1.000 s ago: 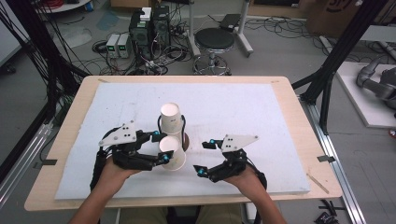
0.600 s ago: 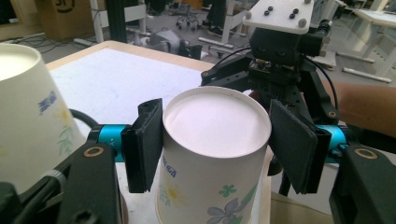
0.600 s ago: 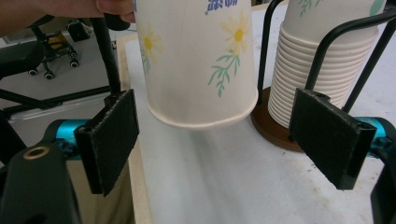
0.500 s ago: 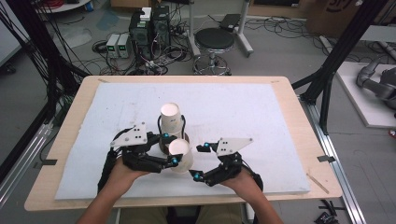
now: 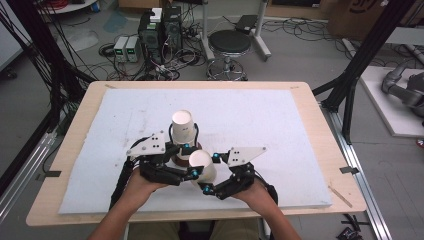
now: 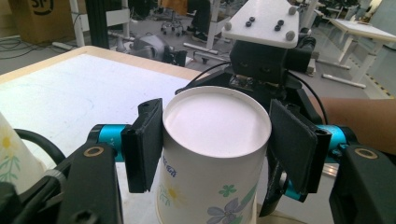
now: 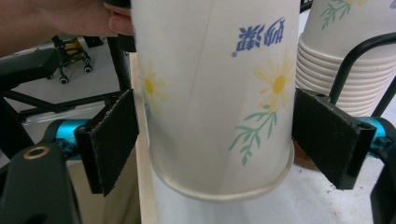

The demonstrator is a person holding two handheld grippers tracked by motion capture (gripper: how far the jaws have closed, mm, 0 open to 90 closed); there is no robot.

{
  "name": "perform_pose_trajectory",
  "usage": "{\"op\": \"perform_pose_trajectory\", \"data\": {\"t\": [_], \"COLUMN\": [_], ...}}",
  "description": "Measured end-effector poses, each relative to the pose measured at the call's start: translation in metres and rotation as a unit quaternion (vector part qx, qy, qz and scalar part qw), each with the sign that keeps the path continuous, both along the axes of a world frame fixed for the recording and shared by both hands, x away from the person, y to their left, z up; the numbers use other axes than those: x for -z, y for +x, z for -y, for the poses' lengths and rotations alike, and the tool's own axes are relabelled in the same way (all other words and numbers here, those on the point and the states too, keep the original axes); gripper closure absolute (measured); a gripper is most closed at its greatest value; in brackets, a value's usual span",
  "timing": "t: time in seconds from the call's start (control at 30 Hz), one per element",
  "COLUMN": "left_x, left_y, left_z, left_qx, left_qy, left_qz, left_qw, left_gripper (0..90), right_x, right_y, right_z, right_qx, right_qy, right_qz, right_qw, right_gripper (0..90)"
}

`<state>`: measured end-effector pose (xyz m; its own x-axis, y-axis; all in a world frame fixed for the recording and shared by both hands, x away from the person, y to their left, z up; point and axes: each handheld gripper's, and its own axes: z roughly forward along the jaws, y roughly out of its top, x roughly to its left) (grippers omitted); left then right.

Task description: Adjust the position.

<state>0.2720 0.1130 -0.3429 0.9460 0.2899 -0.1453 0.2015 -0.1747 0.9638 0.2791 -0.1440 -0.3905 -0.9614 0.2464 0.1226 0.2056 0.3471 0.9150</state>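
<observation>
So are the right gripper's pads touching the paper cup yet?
Apart. In the right gripper view the paper cup sits between the right gripper's pads, with a clear gap on each side; the left gripper holds it.

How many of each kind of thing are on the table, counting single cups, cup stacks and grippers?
Cup: 1
Cup stack: 1
Grippers: 2, left gripper and right gripper
Total: 4

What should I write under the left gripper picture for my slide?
Left gripper squeezes an upside-down flowery paper cup above the white table mat.
</observation>
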Motion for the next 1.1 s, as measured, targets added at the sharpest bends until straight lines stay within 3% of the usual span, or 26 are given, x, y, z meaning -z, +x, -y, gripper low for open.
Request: {"op": "perform_pose_trajectory", "data": {"t": [0.3, 0.43, 0.53, 0.63, 0.93, 1.1], "left_x": [0.0, 0.001, 0.002, 0.002, 0.0, -0.003], "left_y": [0.001, 0.001, 0.002, 0.002, 0.002, 0.002], "left_z": [0.001, 0.0, -0.001, -0.001, -0.009, -0.015], "left_qx": [0.004, 0.004, 0.008, -0.012, -0.002, 0.005], "left_qy": [-0.01, -0.008, 0.002, 0.011, 0.03, 0.043], "left_qz": [-0.006, -0.008, -0.001, -0.017, -0.017, -0.018], "left_qw": [0.9999, 0.9999, 1.0, 0.9997, 0.9994, 0.9989], "left_gripper": [37.3, 37.2, 35.8, 13.3, 13.4, 13.4], "right_x": [0.004, 0.003, 0.001, 0.001, -0.002, -0.005], "right_y": [0.004, 0.004, 0.004, 0.005, 0.01, 0.013], "right_z": [0.002, 0.004, 0.004, 0.004, 0.005, 0.004], "right_qx": [-0.014, -0.016, -0.019, -0.023, -0.032, -0.04], "right_qy": [0.02, 0.014, -0.003, -0.017, -0.05, -0.095], "right_qz": [0.0, 0.007, 0.01, 0.009, 0.012, 0.024], "right_qw": [0.9997, 0.9998, 0.9998, 0.9996, 0.9981, 0.9944], "right_gripper": [26.8, 29.4, 31.5, 32.4, 32.8, 32.8]}}
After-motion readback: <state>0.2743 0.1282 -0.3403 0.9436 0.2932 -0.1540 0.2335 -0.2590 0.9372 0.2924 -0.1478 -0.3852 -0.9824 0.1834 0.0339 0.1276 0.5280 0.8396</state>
